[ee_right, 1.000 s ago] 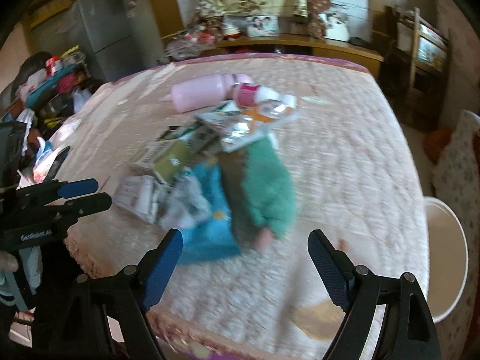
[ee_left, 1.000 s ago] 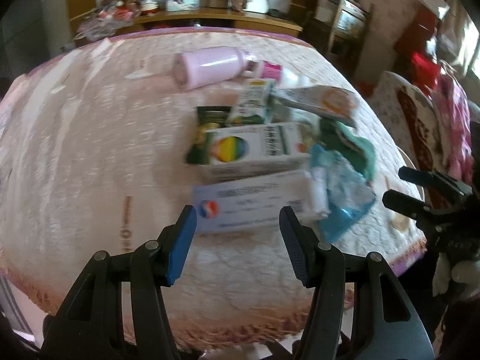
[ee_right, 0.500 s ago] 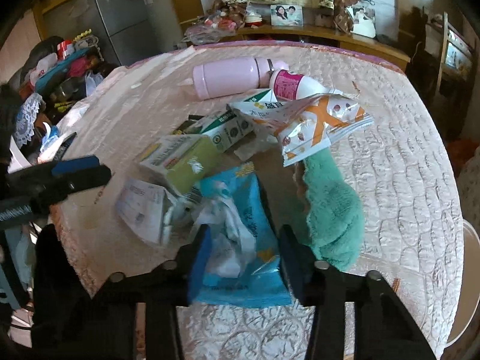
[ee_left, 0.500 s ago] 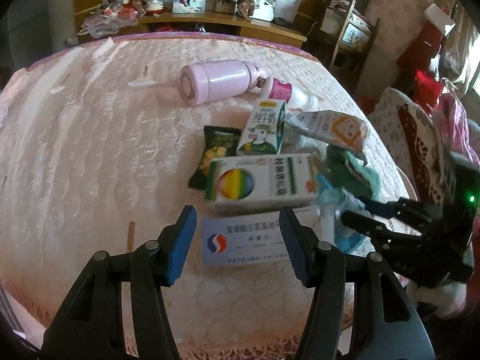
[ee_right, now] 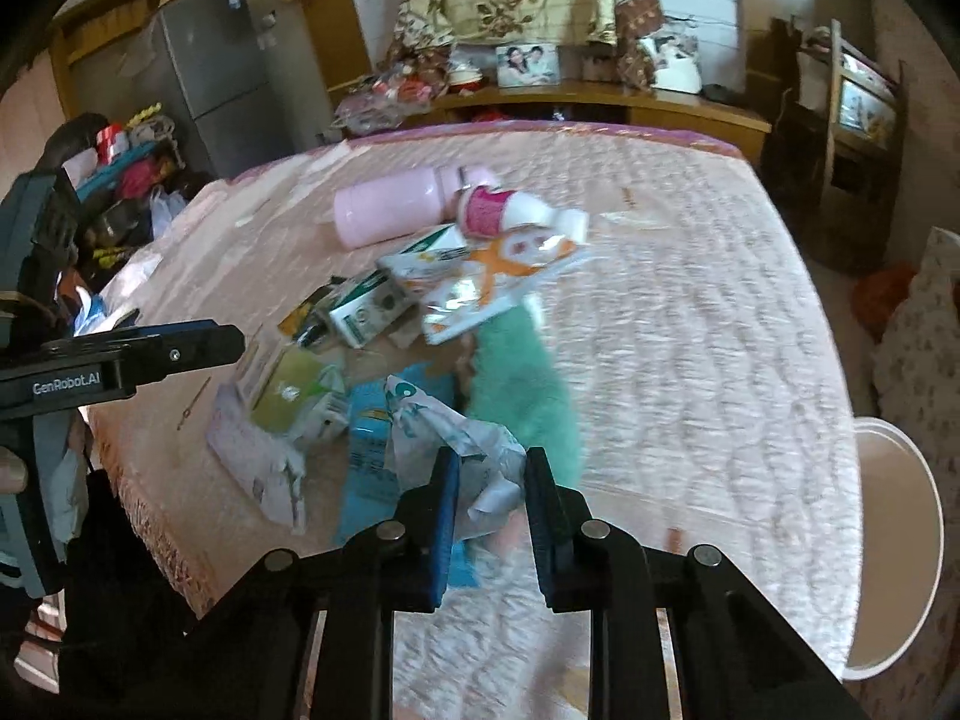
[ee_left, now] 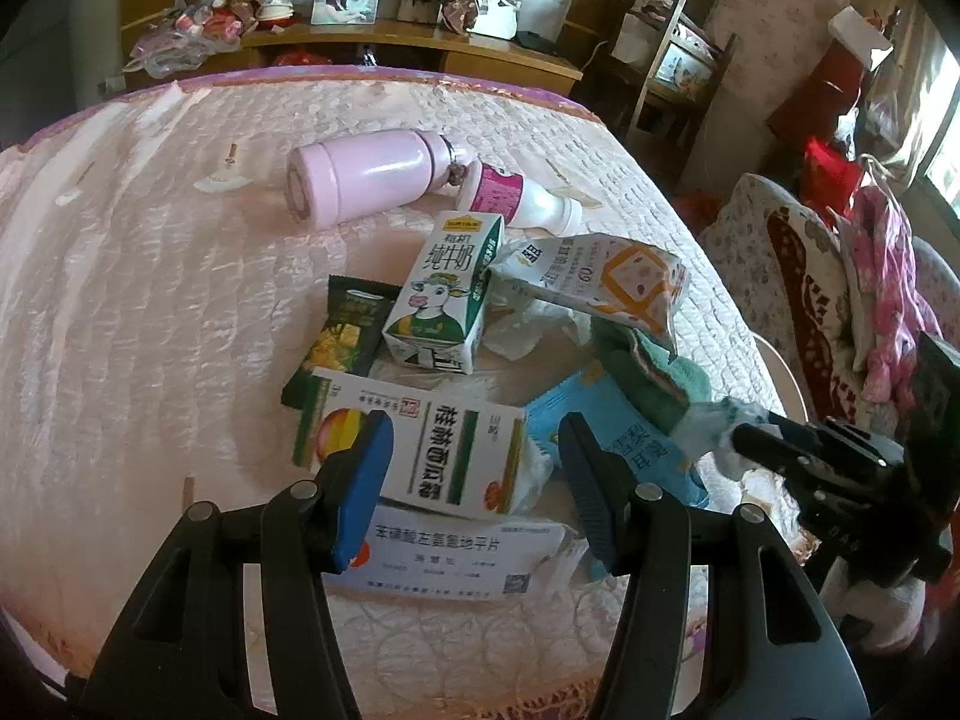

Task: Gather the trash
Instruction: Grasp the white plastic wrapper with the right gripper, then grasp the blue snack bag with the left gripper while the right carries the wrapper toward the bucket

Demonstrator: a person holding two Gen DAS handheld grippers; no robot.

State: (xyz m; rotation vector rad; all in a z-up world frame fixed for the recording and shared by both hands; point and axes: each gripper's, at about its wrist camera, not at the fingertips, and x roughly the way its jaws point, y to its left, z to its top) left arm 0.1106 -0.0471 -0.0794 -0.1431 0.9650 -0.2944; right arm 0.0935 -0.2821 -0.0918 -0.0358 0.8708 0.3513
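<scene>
A pile of trash lies on the pink quilted table [ee_left: 150, 300]: a green-and-white medicine box [ee_left: 432, 456], a flat white box [ee_left: 456, 558], a milk carton [ee_left: 444, 294], a dark snack packet [ee_left: 342, 336], an orange-and-white wrapper [ee_left: 600, 282], a blue packet [ee_left: 612, 438] and a green cloth [ee_right: 528, 396]. My left gripper [ee_left: 474, 480] is open, hovering over the medicine box. My right gripper [ee_right: 489, 492] is shut on a crumpled clear plastic wrapper [ee_right: 474, 444], lifted a little off the blue packet.
A pink flask [ee_left: 366, 171] and a white bottle with a pink label [ee_left: 516, 198] lie behind the pile. A white bin [ee_right: 888, 546] stands beside the table's right edge. A cushioned chair [ee_left: 810, 276] and shelves crowd the right side.
My right gripper closed on the plastic wrapper and lifted it slightly. My left gripper moved forward over the medicine box, still open.
</scene>
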